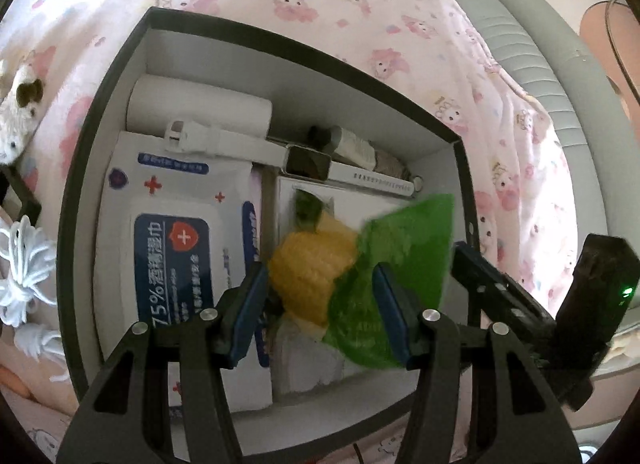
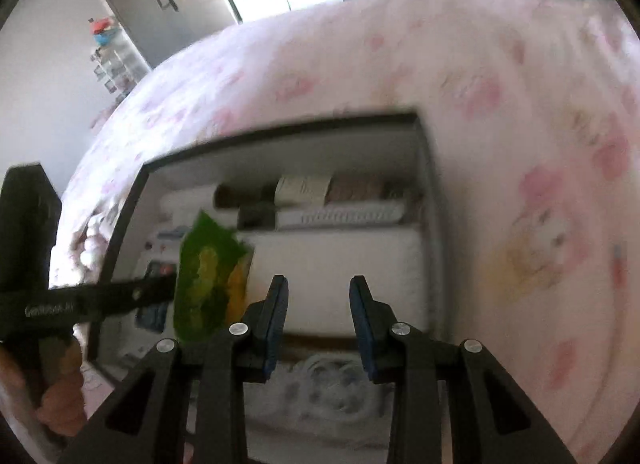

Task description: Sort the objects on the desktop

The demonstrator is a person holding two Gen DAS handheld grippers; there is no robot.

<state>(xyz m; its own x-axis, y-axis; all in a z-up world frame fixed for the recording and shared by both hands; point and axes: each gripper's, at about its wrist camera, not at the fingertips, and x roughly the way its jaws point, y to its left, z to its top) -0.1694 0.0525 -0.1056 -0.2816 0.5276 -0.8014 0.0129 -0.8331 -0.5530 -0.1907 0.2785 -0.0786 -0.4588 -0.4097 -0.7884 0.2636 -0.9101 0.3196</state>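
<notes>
The green and yellow snack packet (image 1: 360, 272) sits between the jaws of the left gripper (image 1: 320, 304), above the near right part of the dark-rimmed box (image 1: 100, 112). Its long axis runs diagonally in the left wrist view, one green corner pointing up toward the box's right wall, the other end low by the gripper. The packet is crinkled film, translucent green on the right half with a bumpy yellow patch like corn on the left and a dark green tip beyond. The left jaws stand wide with both blue pads against the packet's sides, grasping it.

Inside the box, left of the packet, lies a white wet-wipe pack (image 1: 172, 232) with a blue label and red crosses. Behind that, at the box's far wall, is a white roll (image 1: 200, 108), with a white smartwatch (image 1: 308, 162) and its strap stretched across in front. A white flat box (image 1: 360, 200) lies under the packet.

The box rests on a bed covered by a pink cartoon-print sheet (image 1: 320, 4). A coiled white cable (image 1: 24, 264) lies left of the box.

The right gripper (image 2: 319, 320) hangs over the box's near edge, jaws parted and empty, released; its view is blurred.
</notes>
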